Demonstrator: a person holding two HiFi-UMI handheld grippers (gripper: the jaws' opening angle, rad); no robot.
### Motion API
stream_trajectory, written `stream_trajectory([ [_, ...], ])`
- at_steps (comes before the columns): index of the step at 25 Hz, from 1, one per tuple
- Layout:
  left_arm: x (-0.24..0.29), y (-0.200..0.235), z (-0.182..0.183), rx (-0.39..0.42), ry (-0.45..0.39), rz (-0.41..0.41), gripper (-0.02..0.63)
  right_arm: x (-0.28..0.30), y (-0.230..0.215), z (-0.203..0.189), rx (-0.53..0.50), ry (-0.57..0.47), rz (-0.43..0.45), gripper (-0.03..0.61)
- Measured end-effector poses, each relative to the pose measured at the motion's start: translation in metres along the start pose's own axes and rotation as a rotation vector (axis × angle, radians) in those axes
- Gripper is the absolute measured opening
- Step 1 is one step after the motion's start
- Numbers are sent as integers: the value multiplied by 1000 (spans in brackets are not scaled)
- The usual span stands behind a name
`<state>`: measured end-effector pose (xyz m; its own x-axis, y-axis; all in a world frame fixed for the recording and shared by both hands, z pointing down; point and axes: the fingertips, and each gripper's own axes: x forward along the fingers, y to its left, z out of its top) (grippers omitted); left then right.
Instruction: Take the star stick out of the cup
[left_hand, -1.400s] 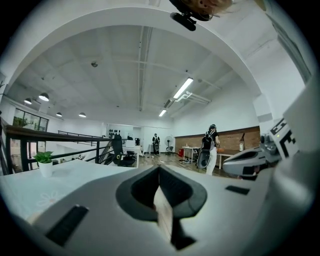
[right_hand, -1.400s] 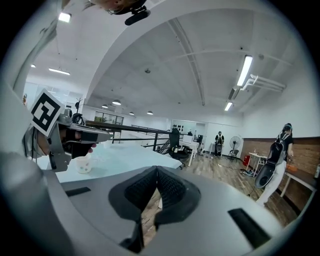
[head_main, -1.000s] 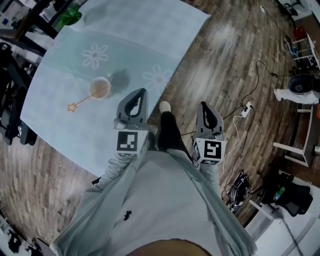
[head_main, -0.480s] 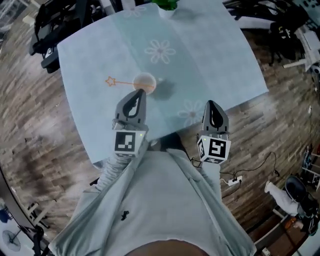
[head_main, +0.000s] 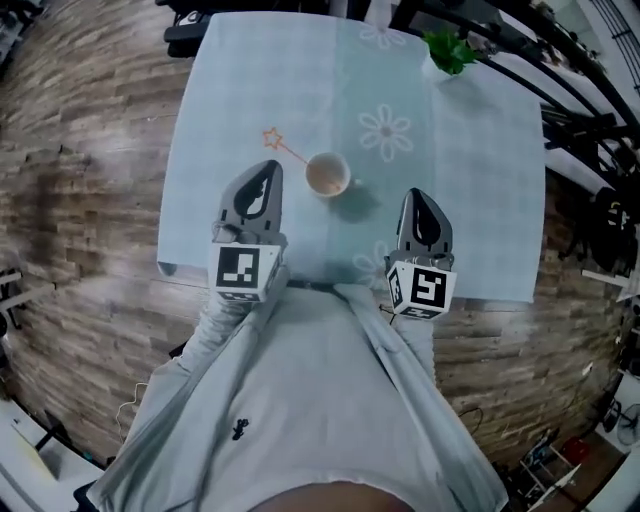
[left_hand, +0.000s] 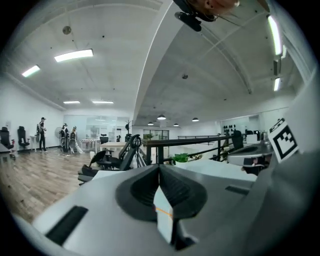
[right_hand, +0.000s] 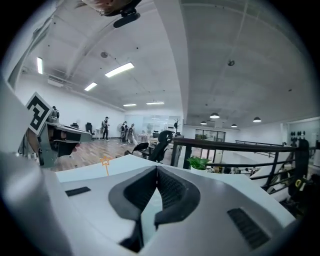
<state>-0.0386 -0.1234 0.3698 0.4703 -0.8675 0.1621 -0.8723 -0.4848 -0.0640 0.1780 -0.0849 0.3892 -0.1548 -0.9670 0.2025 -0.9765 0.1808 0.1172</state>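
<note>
**Star stick in cup; both claws shut and empty**

Head view: a thin orange star stick (head_main: 288, 150) is seen leaning out of the cup (head_main: 327, 175) on the pale blue surface (head_main: 230, 80). Its outlined star lies up-left. The left claw (head_main: 268, 168) and right claw (head_main: 418, 195) are held near the cup, apart from it.

Left gripper view: the jaws are pressed together, with nothing gripped.

Right gripper view: the jaws are closed and empty. The star is caught only here among the gripper views.

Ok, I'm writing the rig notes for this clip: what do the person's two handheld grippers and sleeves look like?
The left gripper and right gripper match: smooth light grey shells tapering to a pointed claw, with dark ribbed pads inside. Each carries a white cube printed with black square markers. The long sleeves are pale grey fabric.
</note>
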Motion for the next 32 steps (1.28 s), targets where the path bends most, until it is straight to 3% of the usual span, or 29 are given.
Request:
stream_trajectory([
  [5, -9, 12, -8, -28, 21, 79, 20, 16, 25, 6, -34, -13, 120, 15],
  [10, -6, 11, -14, -52, 41, 99, 20, 22, 22, -1, -40, 13, 144, 15],
  [23, 10, 11, -27, -80, 50, 17, 21, 32, 35, -1, -55, 30, 133, 15],
  [32, 24, 8, -54, -143, 116, -23, 23, 42, 39, -9, -60, 64, 138, 15],
])
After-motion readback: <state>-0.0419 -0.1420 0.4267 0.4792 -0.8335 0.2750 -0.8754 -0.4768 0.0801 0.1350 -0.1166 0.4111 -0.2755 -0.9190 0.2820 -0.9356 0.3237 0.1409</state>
